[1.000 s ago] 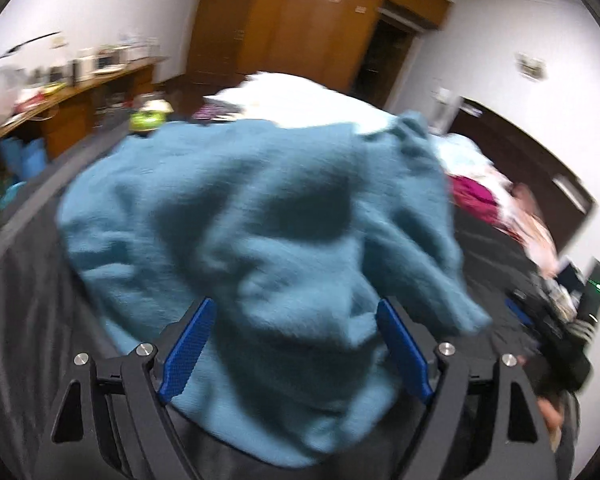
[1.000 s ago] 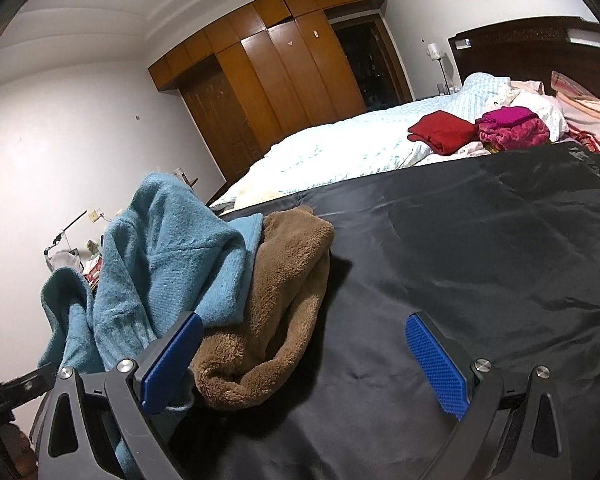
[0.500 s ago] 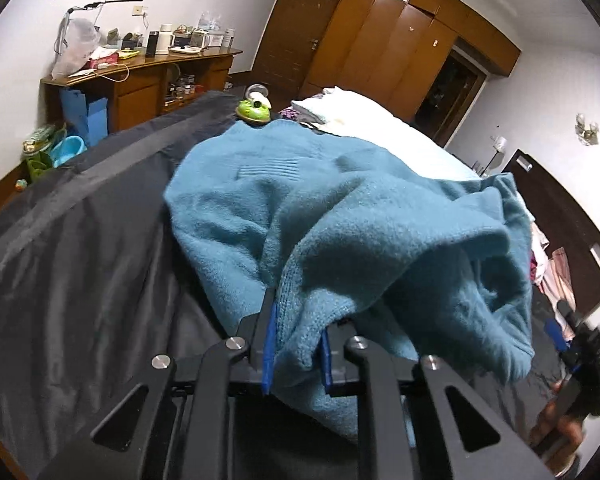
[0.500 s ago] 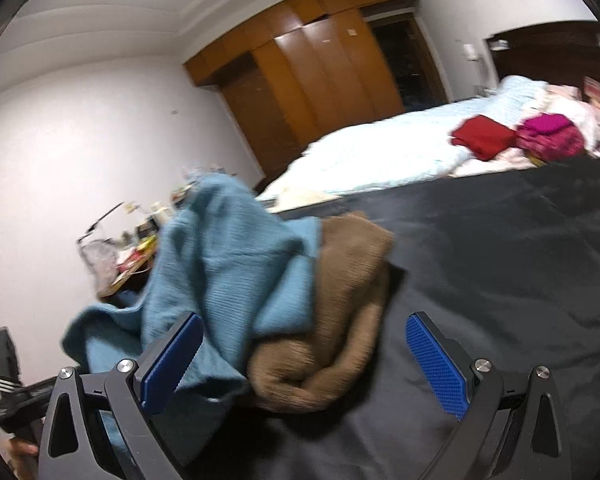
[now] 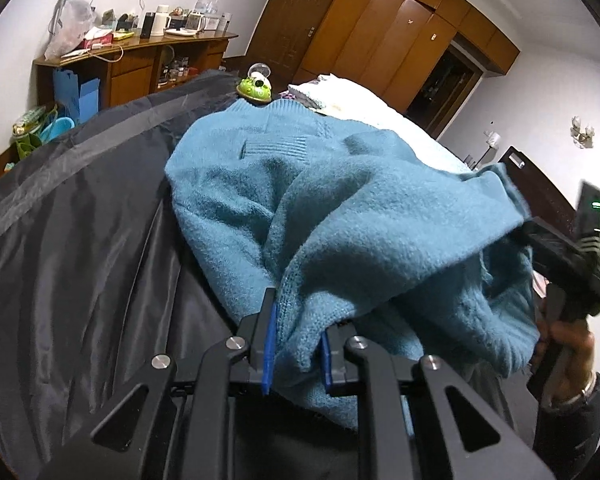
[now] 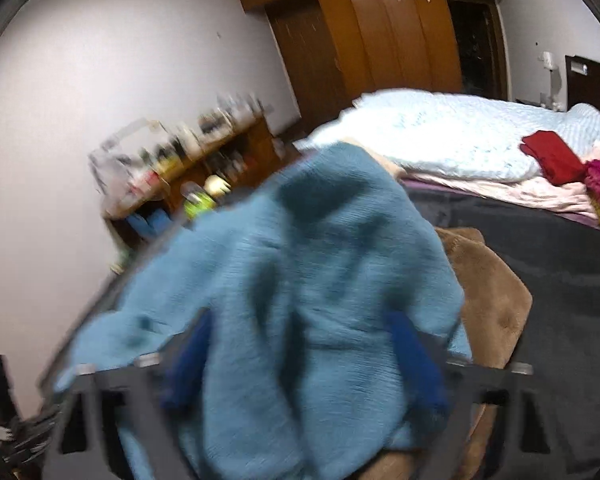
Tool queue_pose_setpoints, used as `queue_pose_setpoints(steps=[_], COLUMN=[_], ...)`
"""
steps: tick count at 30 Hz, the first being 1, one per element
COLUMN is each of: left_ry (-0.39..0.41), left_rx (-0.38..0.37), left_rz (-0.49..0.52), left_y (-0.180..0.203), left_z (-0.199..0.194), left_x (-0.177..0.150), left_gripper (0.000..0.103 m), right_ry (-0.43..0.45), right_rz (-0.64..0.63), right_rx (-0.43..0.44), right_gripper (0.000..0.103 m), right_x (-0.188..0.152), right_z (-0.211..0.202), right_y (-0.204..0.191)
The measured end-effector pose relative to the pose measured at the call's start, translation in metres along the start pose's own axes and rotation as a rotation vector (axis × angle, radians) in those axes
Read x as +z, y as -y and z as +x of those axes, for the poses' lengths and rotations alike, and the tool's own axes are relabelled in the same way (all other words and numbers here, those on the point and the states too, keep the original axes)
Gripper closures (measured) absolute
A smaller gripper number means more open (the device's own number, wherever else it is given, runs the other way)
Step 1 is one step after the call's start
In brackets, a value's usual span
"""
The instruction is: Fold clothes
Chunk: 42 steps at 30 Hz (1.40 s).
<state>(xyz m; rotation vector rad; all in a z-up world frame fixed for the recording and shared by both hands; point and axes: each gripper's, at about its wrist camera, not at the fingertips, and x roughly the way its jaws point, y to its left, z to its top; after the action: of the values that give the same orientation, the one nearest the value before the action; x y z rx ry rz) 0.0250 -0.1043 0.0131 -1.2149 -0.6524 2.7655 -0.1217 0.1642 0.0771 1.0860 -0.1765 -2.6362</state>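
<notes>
On the dark sheet-covered bed (image 5: 80, 240), the fuzzy teal knit sweater (image 5: 340, 208) lies bunched, unfolded, partly over a brown fleece garment (image 6: 496, 296). Left tool (image 5: 298, 344) is pinching its near edge. Right tool (image 6: 300, 360) has just been closing around a fold; blur hides whether the pads press yet. Judgement: early stage, spreading and all folds remain.

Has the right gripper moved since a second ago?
Yes. The right gripper swung left from the brown garment onto the blue sweater, jaws closing around it.
</notes>
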Motion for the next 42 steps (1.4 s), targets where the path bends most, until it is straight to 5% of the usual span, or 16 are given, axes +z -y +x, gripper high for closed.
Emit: queue_pose_setpoints(steps=[1,4,6,7,10,14,18,21,26,33,35,37,42], left_ry=[-0.005,-0.014,-0.016,-0.015,-0.003,0.031,0.056,0.045,0.002,-0.024,-0.012,-0.003,0.006], left_rx=[-0.008,-0.038,-0.058,-0.069,-0.095,-0.115,-0.112,-0.089,-0.037,-0.005,-0.015,-0.013,0.012], left_rz=[-0.008,-0.034,-0.046,-0.053,-0.066,-0.077,-0.086,-0.076,-0.061,-0.028,-0.023,-0.014,0.003], left_y=[-0.002,-0.007,-0.008,-0.009,-0.008,-0.007,-0.009,-0.01,-0.008,-0.001,0.001,0.003,0.008], left_z=[0.0,0.0,-0.001,-0.003,-0.009,-0.022,-0.034,-0.035,-0.023,-0.015,-0.015,-0.015,-0.009], left_x=[0.0,0.001,0.001,0.002,0.005,0.008,0.007,0.003,-0.006,-0.008,-0.007,-0.006,-0.001], left_gripper=[0.083,0.083,0.083,0.083,0.083,0.083,0.083,0.083,0.08,0.044,0.036,0.031,0.029], right_ry=[-0.02,-0.039,-0.033,-0.039,-0.035,0.001,0.04,0.051,0.04,0.003,-0.015,-0.014,0.021], right_rz=[0.01,0.113,0.228,0.342,0.565,0.507,0.615,0.604,0.503,0.401,0.389,0.371,0.307], right_rx=[-0.007,0.1,0.268,0.423,0.705,0.697,0.862,0.832,0.594,0.397,0.364,0.328,0.281], right_gripper=[0.057,0.076,0.087,0.091,0.091,0.091,0.091,0.091,0.091,0.088,0.072,0.025,0.023], right_x=[0.001,-0.001,-0.004,-0.008,-0.02,-0.03,-0.054,-0.07,-0.084,-0.074,-0.071,-0.069,-0.064], right_z=[0.006,0.01,0.002,-0.002,-0.01,-0.033,-0.044,-0.053,-0.056,-0.036,-0.033,-0.031,-0.031], right_y=[0.003,0.023,0.042,0.06,0.093,0.095,0.105,0.109,0.112,0.101,0.098,0.096,0.088])
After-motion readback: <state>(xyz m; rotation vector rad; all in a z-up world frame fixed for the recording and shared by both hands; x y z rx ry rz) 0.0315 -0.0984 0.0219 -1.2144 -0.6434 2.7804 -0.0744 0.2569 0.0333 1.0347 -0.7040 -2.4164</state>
